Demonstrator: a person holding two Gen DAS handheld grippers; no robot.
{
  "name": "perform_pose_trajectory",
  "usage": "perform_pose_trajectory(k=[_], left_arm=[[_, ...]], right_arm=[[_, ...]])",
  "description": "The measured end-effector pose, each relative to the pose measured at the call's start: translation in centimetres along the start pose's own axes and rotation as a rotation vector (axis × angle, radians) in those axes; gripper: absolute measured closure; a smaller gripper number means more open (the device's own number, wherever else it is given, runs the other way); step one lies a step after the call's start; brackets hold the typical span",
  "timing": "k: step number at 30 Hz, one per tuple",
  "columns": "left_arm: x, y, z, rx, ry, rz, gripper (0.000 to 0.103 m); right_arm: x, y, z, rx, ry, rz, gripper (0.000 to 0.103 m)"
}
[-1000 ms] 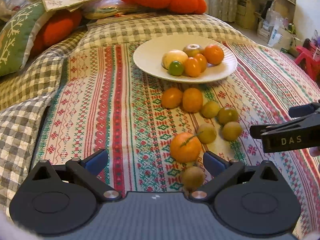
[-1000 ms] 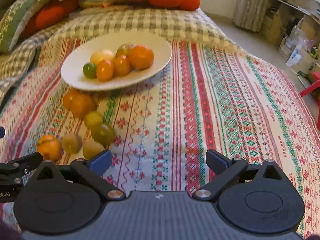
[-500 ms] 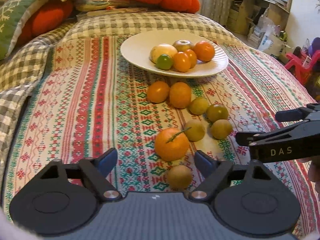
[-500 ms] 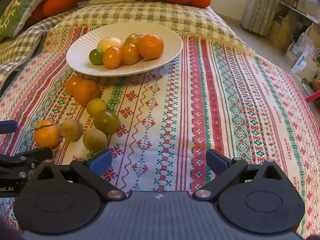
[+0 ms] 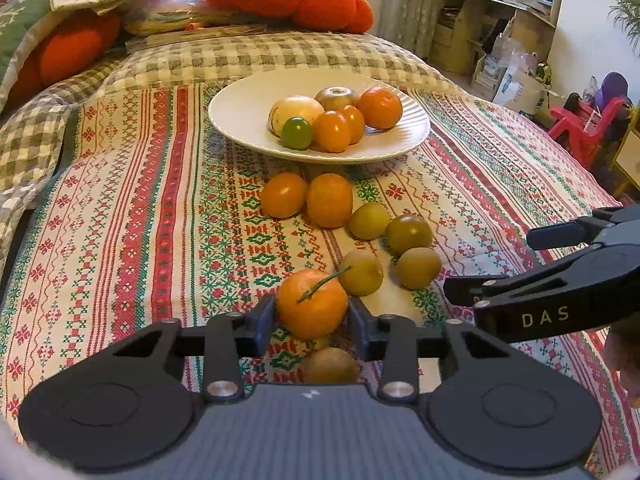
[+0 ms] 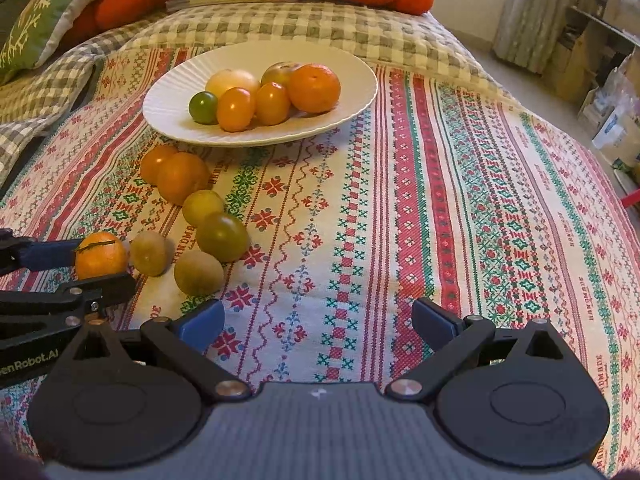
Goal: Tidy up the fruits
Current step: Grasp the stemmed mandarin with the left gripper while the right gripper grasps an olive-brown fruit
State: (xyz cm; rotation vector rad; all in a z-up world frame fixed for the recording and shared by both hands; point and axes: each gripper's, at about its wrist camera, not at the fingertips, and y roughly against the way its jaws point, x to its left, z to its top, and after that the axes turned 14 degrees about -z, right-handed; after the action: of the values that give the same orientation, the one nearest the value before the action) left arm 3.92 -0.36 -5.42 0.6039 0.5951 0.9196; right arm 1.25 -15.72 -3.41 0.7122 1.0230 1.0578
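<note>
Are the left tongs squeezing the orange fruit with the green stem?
Touching. In the left wrist view, the left tongs have both blue pads pressed against the sides of the round orange fruit with the green stem.

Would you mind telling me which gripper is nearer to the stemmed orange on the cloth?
Left. The left gripper has its fingers closed on either side of the stemmed orange. The right gripper is open, off to the orange's right over bare cloth.
</note>
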Motion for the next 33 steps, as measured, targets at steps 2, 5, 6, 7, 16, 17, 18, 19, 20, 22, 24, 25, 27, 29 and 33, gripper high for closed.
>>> perform_pose_trajectory(k=[2, 5, 6, 7, 16, 17, 18, 19, 20, 22, 24, 25, 27, 29, 33], left_arm=[[0.1, 0.0, 0.1, 0.005, 0.007, -0.001, 0.077], [0.2, 0.2, 0.3, 0.007, 0.016, 0.006, 0.077], [0.3, 0.3, 0.3, 0.006, 0.018, 0.009, 0.077], [0.3, 0.3, 0.3, 0.006, 0.02, 0.013, 0.077], [1.2, 1.1, 0.6, -0.002, 0.051, 0.04, 0.077], [1.3, 1.1, 0.6, -0.001, 0.054, 0.039, 0.077], [1.3, 1.1, 0.6, 0.0, 0.056, 0.038, 0.077], [1.3, 1.1, 0.6, 0.001, 0.056, 0.038, 0.077], [1.3, 1.1, 0.6, 0.002, 0.056, 0.038, 0.077], [1.2, 1.1, 0.6, 0.002, 0.054, 0.037, 0.077], [1.2, 1.1, 0.6, 0.003, 0.052, 0.036, 0.077], [1.1, 1.1, 0.6, 0.004, 0.05, 0.038, 0.077], [1.1, 1.0, 0.6, 0.006, 0.049, 0.037, 0.077], [1.1, 1.0, 0.5, 0.007, 0.048, 0.036, 0.077], [1.1, 1.0, 0.6, 0.009, 0.043, 0.036, 0.077]], right_arm=[[0.0, -0.1, 0.0, -0.001, -0.001, 0.002, 0.003], [0.0, 0.0, -0.1, -0.007, -0.011, 0.02, 0.004], [0.0, 0.0, -0.1, -0.009, -0.018, 0.034, 0.005], [0.0, 0.0, -0.1, -0.011, -0.024, 0.047, 0.006], [0.9, 0.3, 0.1, -0.038, -0.044, 0.187, 0.026], [1.0, 0.3, 0.2, -0.037, -0.045, 0.194, 0.027], [1.0, 0.4, 0.2, -0.036, -0.048, 0.204, 0.03], [1.1, 0.4, 0.3, -0.037, -0.052, 0.211, 0.033], [1.1, 0.4, 0.3, -0.039, -0.054, 0.218, 0.034], [1.1, 0.5, 0.4, -0.043, -0.062, 0.236, 0.04], [1.2, 0.4, 0.4, -0.042, -0.067, 0.252, 0.043], [1.3, 0.4, 0.4, -0.043, -0.066, 0.257, 0.044], [1.6, 0.6, 0.4, -0.051, -0.059, 0.252, 0.048], [1.8, 0.7, 0.4, -0.059, -0.051, 0.247, 0.052], [2.1, 0.6, 0.4, -0.061, -0.045, 0.239, 0.06]])
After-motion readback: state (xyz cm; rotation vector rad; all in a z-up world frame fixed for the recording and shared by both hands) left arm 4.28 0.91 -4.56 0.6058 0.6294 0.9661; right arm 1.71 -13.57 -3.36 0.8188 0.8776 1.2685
